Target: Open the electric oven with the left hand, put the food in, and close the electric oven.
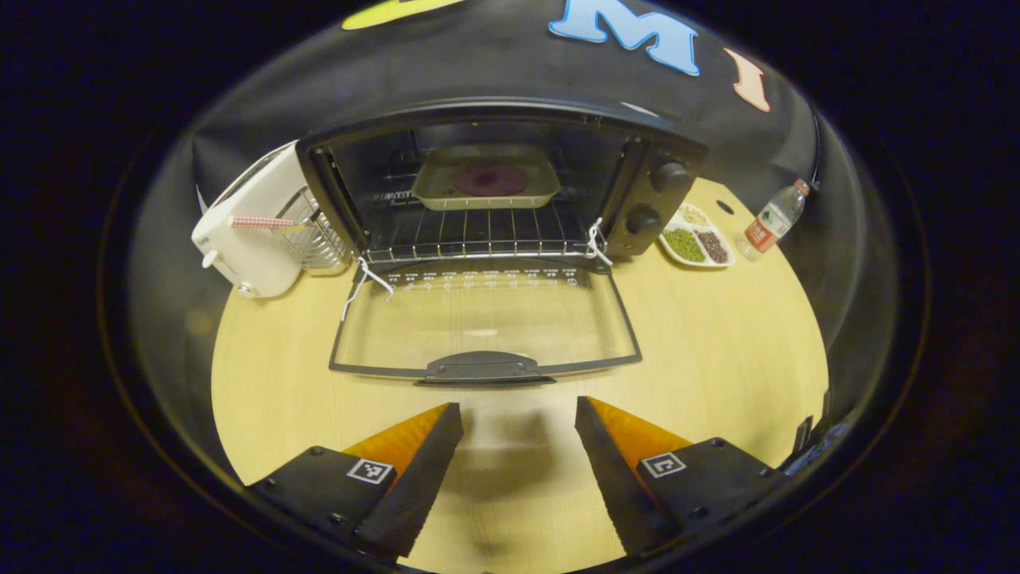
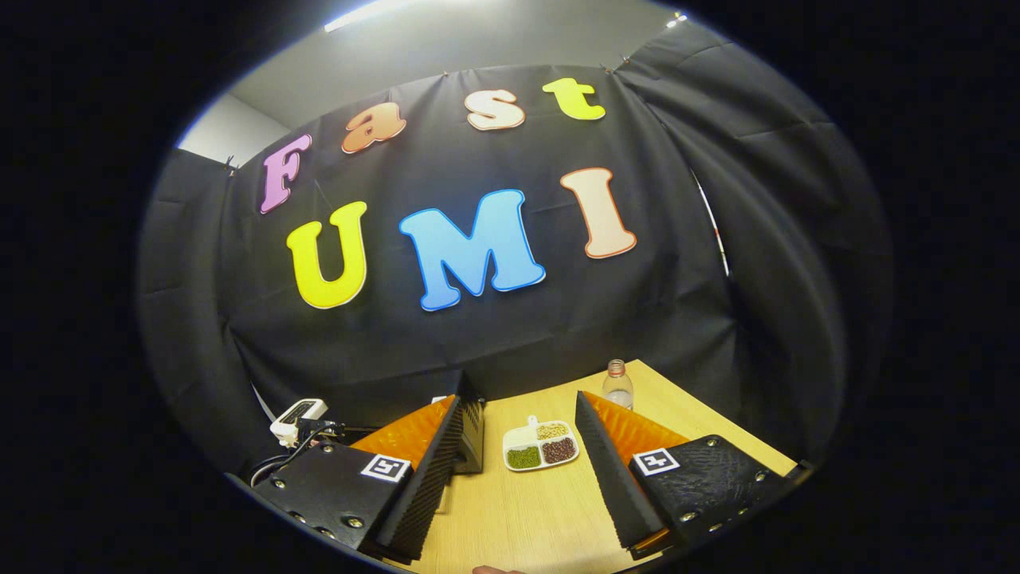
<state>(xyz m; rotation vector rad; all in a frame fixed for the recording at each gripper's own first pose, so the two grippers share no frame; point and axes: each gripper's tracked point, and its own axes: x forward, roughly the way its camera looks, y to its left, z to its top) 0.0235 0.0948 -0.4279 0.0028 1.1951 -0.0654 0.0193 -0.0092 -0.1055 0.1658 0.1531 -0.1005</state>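
Observation:
The black electric oven [image 1: 661,199] stands open at the back of the wooden table, its glass door [image 1: 486,323] folded flat toward me. A pale tray [image 1: 486,182] with a dark round food on it rests on the wire rack inside. In the left gripper view my left gripper [image 1: 518,414] hovers just in front of the door's handle [image 1: 484,368], open and holding nothing. In the right gripper view my right gripper [image 2: 518,406] is open and raised, pointing at the booth wall, with the oven's side [image 2: 472,430] behind its left finger.
A white toaster [image 1: 255,227] and a wire basket [image 1: 315,235] stand left of the oven. A divided dish of beans [image 1: 697,237] [image 2: 540,446] and a water bottle [image 1: 774,219] [image 2: 617,387] sit to its right. Bare tabletop [image 1: 717,351] surrounds the door.

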